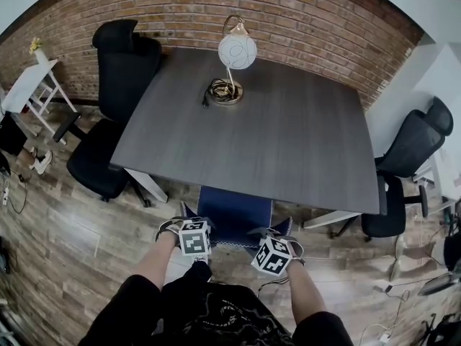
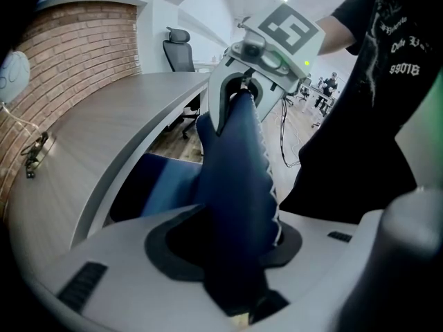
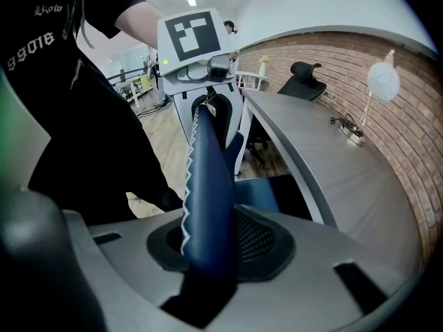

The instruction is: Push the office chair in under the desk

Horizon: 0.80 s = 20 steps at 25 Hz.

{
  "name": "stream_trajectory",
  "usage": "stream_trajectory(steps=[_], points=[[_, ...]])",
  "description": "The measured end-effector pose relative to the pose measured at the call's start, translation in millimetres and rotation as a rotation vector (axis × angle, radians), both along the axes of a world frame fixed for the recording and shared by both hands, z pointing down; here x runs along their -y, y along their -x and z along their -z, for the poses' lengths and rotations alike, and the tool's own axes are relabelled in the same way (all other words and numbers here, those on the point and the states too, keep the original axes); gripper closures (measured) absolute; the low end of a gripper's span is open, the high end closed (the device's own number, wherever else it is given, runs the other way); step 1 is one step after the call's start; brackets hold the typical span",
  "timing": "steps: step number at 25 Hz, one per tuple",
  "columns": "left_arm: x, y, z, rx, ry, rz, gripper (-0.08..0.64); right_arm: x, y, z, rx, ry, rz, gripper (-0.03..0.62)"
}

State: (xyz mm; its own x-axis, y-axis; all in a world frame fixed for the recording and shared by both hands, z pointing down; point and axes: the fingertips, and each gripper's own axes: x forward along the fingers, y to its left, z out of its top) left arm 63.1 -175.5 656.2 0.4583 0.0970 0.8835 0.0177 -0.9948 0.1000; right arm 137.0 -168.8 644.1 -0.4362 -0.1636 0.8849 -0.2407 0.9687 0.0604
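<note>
1. Left gripper (image 2: 232, 258) and right gripper (image 3: 208, 254) both clamp the office chair (image 1: 234, 211) by its backrest top, one at each end.
2. Desk (image 1: 288, 143): its near edge is just ahead of the backrest.
3. Blue seat (image 2: 163, 185) is already partly under that edge, near its middle.
4. I would push evenly with both hands, so the chair goes in straight.

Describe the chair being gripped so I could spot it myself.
Find the big grey desk by the brick wall. At its near edge, directly before the person, a chair sits partly tucked under. It alone is blue with white zigzag stitching; the two side chairs are black.
</note>
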Motion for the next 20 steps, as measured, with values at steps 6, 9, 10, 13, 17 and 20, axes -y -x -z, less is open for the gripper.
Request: stream_trajectory(steps=[6, 9, 10, 13, 17, 20], points=[[12.2, 2.5, -3.9, 0.010, -0.027, 0.000, 0.402, 8.3, 0.0, 1.4, -0.002, -0.002, -0.004, 0.486], [10.0, 0.3, -0.6, -0.001, -0.005, -0.008, 0.402, 9.2, -0.4, 1.2, -0.002, -0.003, -0.003, 0.486], [9.7, -0.2, 0.0, -0.001, 0.004, -0.014, 0.402, 10.0, -0.7, 1.4, -0.002, -0.003, -0.004, 0.486], [12.1, -0.4, 1.6, 0.001, 0.012, -0.028, 0.399, 13.4, -0.4, 1.5, -0.004, -0.007, -0.011, 0.486], [16.5, -0.7, 1.5, -0.001, 0.011, -0.032, 0.400, 17.3, -0.4, 1.1, -0.004, -0.002, -0.012, 0.486], [20.3, -1.2, 2.3, -0.006, 0.012, -0.034, 0.399, 21.0, -0.6, 1.8, -0.004, -0.002, -0.013, 0.486]])
